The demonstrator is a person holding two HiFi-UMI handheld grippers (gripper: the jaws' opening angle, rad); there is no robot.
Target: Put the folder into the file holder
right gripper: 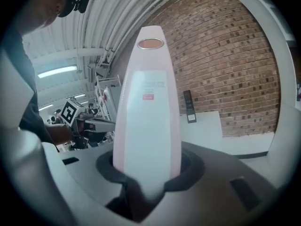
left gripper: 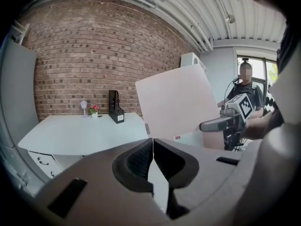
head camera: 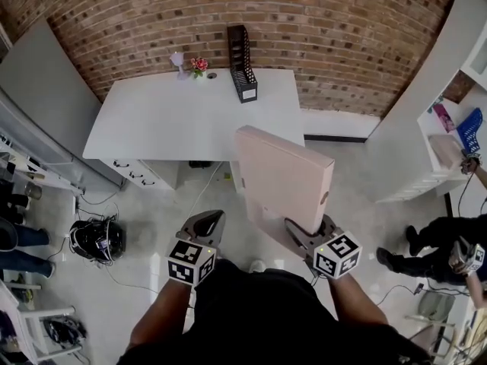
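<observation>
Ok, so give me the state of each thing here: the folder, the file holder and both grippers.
file holder: upright at the far edge of the table
folder: held in the air, tilted, short of the table
left gripper: shut, nothing in it
right gripper: shut on the folder's lower end

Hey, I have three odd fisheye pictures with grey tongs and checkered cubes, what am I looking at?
No robot here: a person holds tongs in each hand. The top-down picture comes from a camera on the person's head; the other two from cameras riding on the tongs. The right tongs grip a pale pink folder; the left tongs are closed and empty. Ahead stands a white table carrying a black file holder and small flowers. The marker cubes belong to the tongs.
</observation>
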